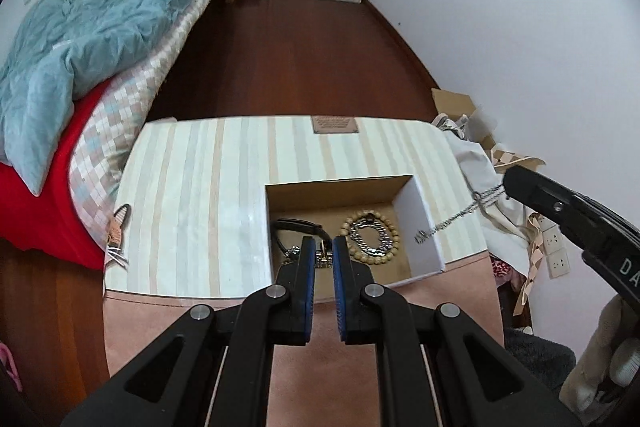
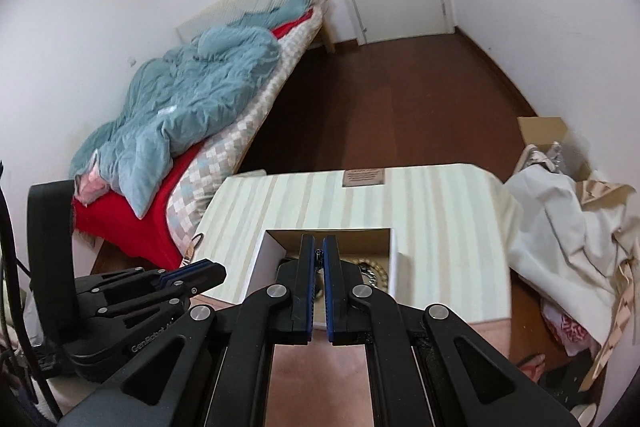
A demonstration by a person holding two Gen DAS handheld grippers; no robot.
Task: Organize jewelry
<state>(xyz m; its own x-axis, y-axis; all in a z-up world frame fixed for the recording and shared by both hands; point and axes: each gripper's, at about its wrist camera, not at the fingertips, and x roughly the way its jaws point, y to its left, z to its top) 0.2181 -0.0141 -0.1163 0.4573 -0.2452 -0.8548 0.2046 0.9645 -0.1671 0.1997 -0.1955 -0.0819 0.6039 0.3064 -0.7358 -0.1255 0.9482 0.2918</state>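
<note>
A white open box (image 1: 420, 223) with a tan floor sits on the striped table (image 1: 192, 195). Inside lie a wooden bead bracelet (image 1: 394, 227) around a silver chain bracelet (image 1: 370, 239), a black band (image 1: 298, 225) and a small gold piece (image 1: 324, 259). My left gripper (image 1: 320, 255) hovers over the box's near edge, jaws slightly apart, empty. My right gripper (image 1: 506, 189) is shut on a silver chain (image 1: 448, 223) that dangles over the box's right wall. In the right wrist view the chain (image 2: 319, 255) hangs between the fingers above the box (image 2: 272, 255).
A hair clip (image 1: 118, 227) lies at the table's left edge. A bed with a blue duvet (image 1: 88, 39) stands to the left. White cloth and cardboard boxes (image 1: 480, 131) are piled on the right. A brown label (image 1: 334, 125) sits at the table's far edge.
</note>
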